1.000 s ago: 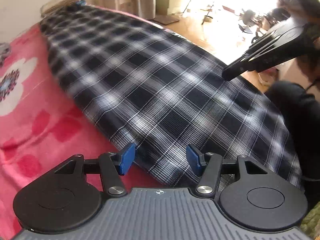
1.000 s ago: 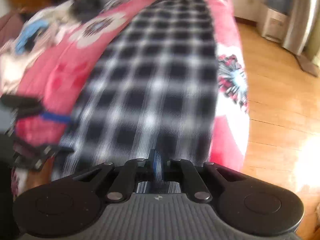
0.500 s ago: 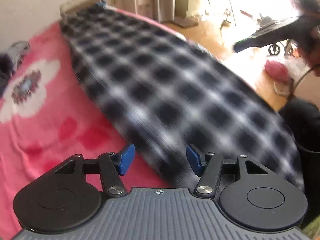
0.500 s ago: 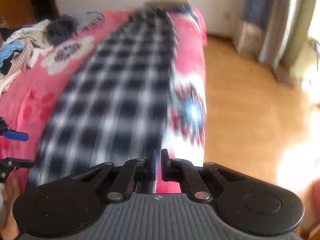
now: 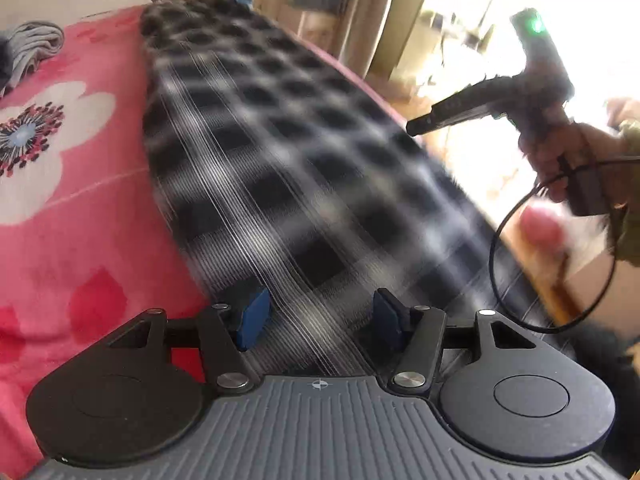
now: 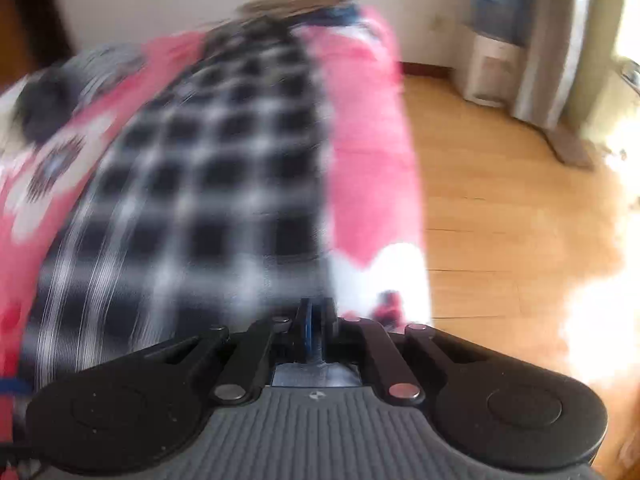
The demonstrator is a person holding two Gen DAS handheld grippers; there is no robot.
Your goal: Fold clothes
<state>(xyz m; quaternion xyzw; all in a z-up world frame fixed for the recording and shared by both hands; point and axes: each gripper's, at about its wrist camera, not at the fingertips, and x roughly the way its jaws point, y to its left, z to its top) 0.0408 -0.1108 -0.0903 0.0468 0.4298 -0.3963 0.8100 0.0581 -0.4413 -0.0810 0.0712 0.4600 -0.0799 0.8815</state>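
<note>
Blue-padded fingers [image 5: 252, 318] of the left gripper [image 5: 318, 316] stand about half spread and grasp nothing, poised over the near end of a black-and-white plaid garment [image 5: 280, 176] stretched lengthways down a bed under a pink floral blanket [image 5: 68, 184], seemingly laid flat so its long edges can be squared for the next fold; beyond the blanket's far left corner lies a loose heap of other clothes [image 5: 34, 46]. Over the bed's outer edge, the right gripper [image 6: 314, 320], held in a person's hand [image 5: 568, 160], has its fingers clenched tight together; whether a sliver of plaid is pinched between them cannot be told through the motion blur, though they sit at the cloth's near right corner
</note>
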